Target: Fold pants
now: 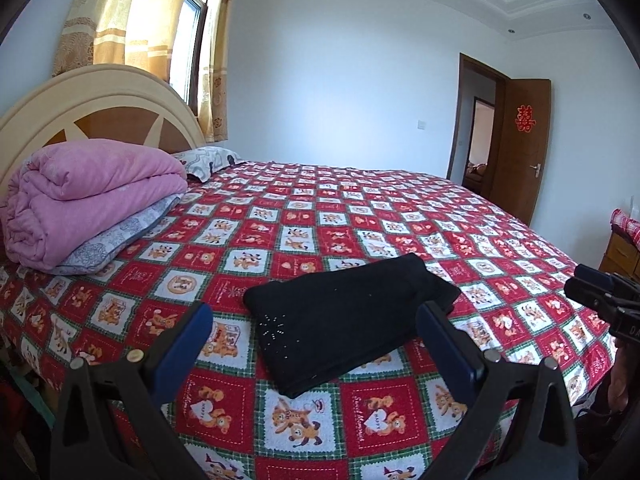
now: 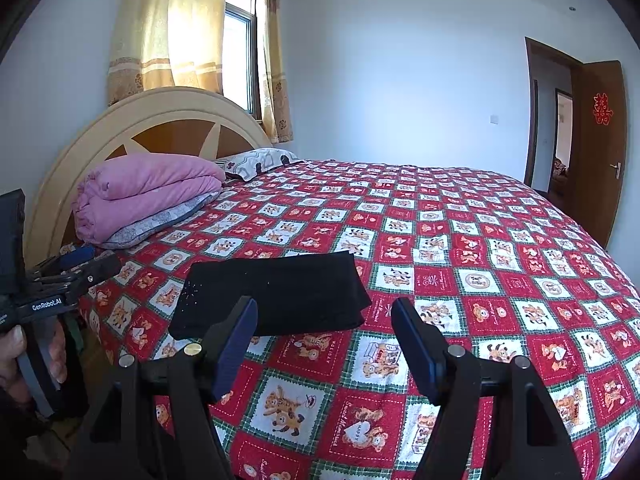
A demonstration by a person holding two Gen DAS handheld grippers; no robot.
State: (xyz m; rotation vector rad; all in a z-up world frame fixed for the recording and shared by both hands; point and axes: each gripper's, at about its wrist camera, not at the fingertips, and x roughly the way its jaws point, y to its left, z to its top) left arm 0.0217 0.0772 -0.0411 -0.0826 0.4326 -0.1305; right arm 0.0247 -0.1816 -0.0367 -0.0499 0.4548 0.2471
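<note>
Left claw [image 1: 314, 350]: I have it spread wide, holding nothing, pointing at the pants from above the bed's near edge.
Right claw [image 2: 324, 340]: jaws well apart, empty, just beside the bundle's right end.
Pants [image 1: 344, 316]: black, already a compact folded rectangle, lying flat on the bedspread [image 1: 360, 216] just ahead of both claws.
Step, as I judge it: folding looks finished, so I'd only square loose edges with light nudges, never dragging.
Beyond: pink quilt [image 1: 88, 192] by the headboard [image 1: 100, 100], well apart.
</note>
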